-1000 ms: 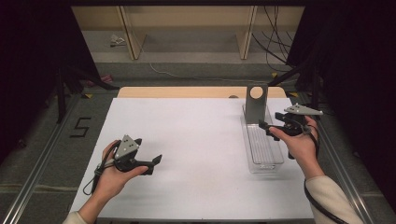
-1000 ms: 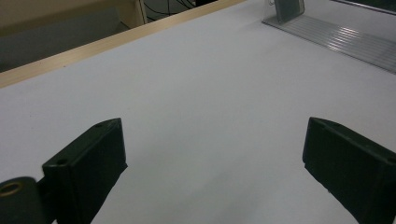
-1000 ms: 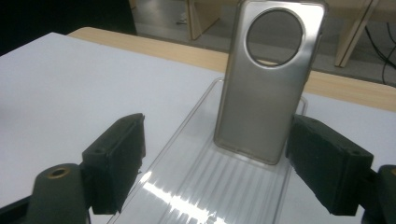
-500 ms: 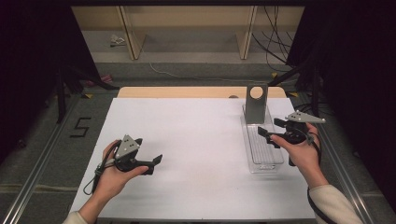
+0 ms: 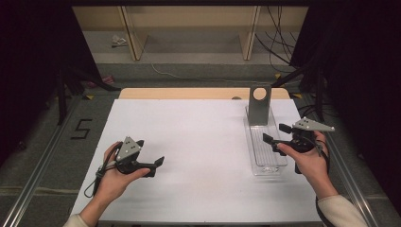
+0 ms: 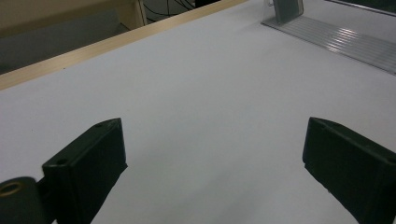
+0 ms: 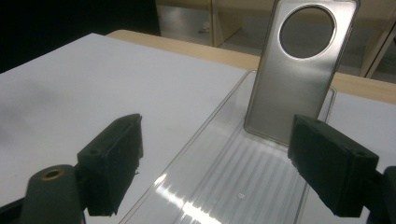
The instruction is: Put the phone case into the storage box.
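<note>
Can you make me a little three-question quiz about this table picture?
1. True or false: the right gripper is clamped on the clear tray.
2. What stands upright at the tray's far end?
A. a metal plate with a round hole
B. a cup
C. a book
3. Fill in: the left gripper hovers over the ____ table.

Key:
1. False; its jaws are apart.
2. A, the metal plate.
3. white.

Upright metal plate blocks the tray's far end — elsewhere open.
</note>
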`<state>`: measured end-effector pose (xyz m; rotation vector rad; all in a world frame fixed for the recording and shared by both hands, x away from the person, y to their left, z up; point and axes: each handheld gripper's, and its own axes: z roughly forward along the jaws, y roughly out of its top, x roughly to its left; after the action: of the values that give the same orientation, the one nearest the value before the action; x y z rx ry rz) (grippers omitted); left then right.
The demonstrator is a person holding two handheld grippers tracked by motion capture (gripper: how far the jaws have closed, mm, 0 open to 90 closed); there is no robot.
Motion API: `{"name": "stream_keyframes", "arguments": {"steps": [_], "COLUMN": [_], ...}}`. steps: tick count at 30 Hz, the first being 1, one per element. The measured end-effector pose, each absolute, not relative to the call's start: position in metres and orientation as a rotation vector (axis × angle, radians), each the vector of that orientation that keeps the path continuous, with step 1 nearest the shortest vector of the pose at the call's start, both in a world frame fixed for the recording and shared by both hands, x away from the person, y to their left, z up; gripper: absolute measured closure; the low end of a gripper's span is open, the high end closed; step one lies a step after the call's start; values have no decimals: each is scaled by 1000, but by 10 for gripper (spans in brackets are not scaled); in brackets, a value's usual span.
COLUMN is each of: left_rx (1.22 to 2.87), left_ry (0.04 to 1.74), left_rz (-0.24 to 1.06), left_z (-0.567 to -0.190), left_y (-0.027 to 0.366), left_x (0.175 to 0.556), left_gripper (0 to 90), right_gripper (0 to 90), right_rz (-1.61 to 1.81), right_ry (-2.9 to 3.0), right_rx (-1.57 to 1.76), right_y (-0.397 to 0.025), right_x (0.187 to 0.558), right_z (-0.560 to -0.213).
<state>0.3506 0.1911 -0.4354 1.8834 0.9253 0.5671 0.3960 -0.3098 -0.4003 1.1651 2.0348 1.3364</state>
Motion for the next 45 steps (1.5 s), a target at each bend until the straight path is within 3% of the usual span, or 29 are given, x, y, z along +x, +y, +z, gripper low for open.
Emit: {"name": "stream_keyframes", "arguments": {"steps": [45], "left_rx": [1884], "left_ry": [881], "left_rz": [560], "left_z": [-431], "left_y": [192], "left_x": [330], "left_gripper": [53], "right_gripper": [169], "right_rz": [1353], "right_ry": [2079], "right_rx": [1073], "right_y": [-307], "right_x": [361], "right_z": [-413]}}
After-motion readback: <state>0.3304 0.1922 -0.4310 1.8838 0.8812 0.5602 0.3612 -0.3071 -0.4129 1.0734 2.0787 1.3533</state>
